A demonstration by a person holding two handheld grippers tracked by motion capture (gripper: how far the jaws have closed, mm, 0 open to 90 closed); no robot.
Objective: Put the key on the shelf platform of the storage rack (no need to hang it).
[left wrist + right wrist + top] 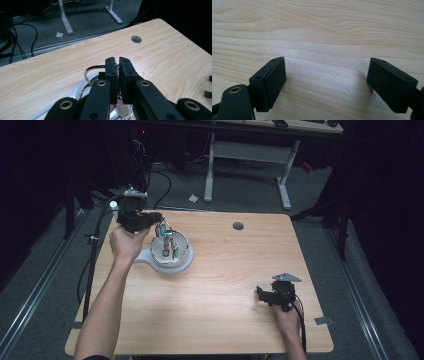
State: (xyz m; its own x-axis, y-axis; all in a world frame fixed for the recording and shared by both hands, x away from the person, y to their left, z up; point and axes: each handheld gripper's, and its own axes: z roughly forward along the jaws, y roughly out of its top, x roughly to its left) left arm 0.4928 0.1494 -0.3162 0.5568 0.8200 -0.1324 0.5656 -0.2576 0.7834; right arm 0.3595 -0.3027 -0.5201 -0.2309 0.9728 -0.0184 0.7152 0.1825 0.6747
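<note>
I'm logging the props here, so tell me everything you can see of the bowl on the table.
The bowl is round, shiny and metallic-looking, sitting upright on a white base with a tab on its left, on the wooden table, left of centre. Small colourful items lie inside, too small to identify. The left gripper hangs over its far rim, nearly shut on something thin.

One wooden table (220,290) is present, with one round hole (238,226) in its top. One shiny metal bowl (186,245) stands on one white handled board (145,256); the small colourful items (169,247) inside it number at least three, exact count not determinable. Two hand-held grippers are counted, the left gripper (156,216) and the right gripper (260,292), each held by one hand. One scrap of white paper (193,198) lies on the floor, and one white-legged desk (250,155) stands beyond.
</note>
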